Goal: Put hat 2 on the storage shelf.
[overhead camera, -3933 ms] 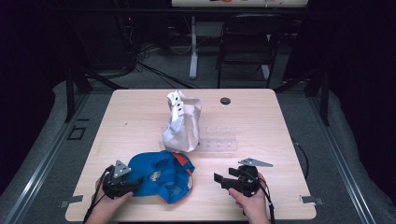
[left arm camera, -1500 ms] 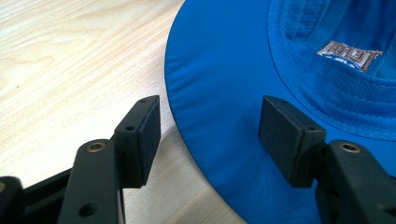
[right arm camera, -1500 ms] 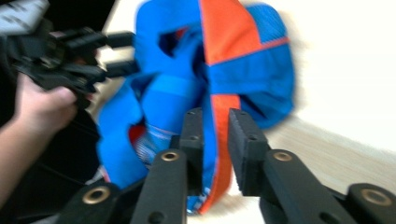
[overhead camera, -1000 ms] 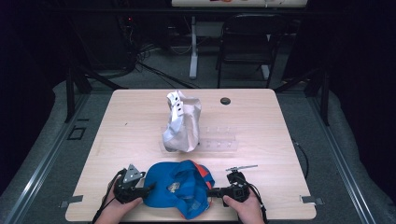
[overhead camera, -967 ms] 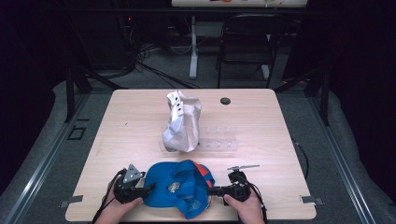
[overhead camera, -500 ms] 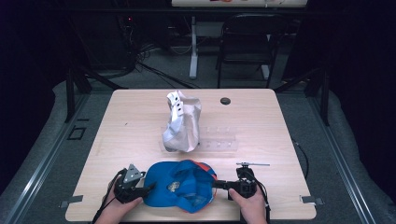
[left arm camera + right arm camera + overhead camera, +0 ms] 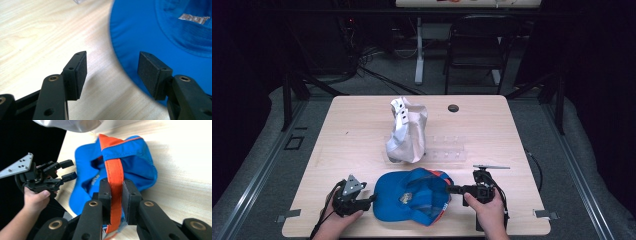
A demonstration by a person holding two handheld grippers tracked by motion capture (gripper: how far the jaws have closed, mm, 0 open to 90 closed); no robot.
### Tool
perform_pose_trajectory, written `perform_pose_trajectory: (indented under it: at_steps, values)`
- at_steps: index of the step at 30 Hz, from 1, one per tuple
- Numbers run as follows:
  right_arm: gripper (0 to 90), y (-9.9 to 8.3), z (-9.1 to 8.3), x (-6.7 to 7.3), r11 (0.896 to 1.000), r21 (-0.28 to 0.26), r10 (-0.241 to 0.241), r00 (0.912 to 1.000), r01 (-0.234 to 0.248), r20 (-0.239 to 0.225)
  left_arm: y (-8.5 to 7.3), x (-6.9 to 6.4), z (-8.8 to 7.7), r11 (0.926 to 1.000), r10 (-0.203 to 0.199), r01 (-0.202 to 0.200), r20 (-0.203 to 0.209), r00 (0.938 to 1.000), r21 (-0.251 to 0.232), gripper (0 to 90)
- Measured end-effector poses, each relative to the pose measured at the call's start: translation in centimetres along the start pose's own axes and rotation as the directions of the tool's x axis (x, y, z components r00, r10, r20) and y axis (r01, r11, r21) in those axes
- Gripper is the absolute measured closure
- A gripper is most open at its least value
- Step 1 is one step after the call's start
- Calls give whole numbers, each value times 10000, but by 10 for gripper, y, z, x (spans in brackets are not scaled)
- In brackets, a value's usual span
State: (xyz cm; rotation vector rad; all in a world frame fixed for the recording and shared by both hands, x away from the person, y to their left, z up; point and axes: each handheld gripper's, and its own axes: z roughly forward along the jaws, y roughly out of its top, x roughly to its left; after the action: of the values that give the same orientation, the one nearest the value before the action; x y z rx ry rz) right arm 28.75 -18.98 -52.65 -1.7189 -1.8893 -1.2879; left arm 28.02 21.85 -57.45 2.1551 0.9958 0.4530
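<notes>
Near the desk's (image 7: 362, 125) front edge, the right gripper (image 7: 115, 195) is lying level, pointing inward and clamping the orange strap (image 7: 113, 173) of the blue cap (image 7: 412, 197). The left gripper (image 7: 112, 72) is resting low at the cap's other side, its jaws spread apart with the brim's edge lying unpinched between them.

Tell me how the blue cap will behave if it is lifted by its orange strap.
The blue cap will probably sag: its cloth crown already lies crumpled on the table. The orange strap, pinched flat in the right gripper, looks thin and floppy. The brim looks stiffer, so it may hang lowest.
</notes>
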Motion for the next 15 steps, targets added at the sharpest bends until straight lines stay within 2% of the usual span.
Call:
perform_pose_trajectory:
  at_steps: [1,5,8,11,14,15]
  values:
    - [793,4,-5,2,10000,58,50,10000,-50,-73,0,1,-1,10000,-25,25,-21,10000,-20,412]
    - [792,14,-14,9,9997,217,-119,9997,114,220,0,3,-4,9996,-43,39,-135,9999,-264,408]
    - [792,20,-19,14,9997,226,-119,9997,113,235,1,5,-7,9993,-64,57,-193,9998,-381,405]
    - [792,26,-26,18,9994,353,-4,10000,0,90,1,7,-9,9983,-335,327,-167,9993,-480,402]
    - [791,33,-33,22,9983,487,315,9995,-314,-4,1,10,-11,9955,-668,658,-121,9977,-688,398]
    - [792,36,-35,22,9973,669,306,9995,-300,-82,1,11,-12,9942,-768,758,-104,9970,-764,398]
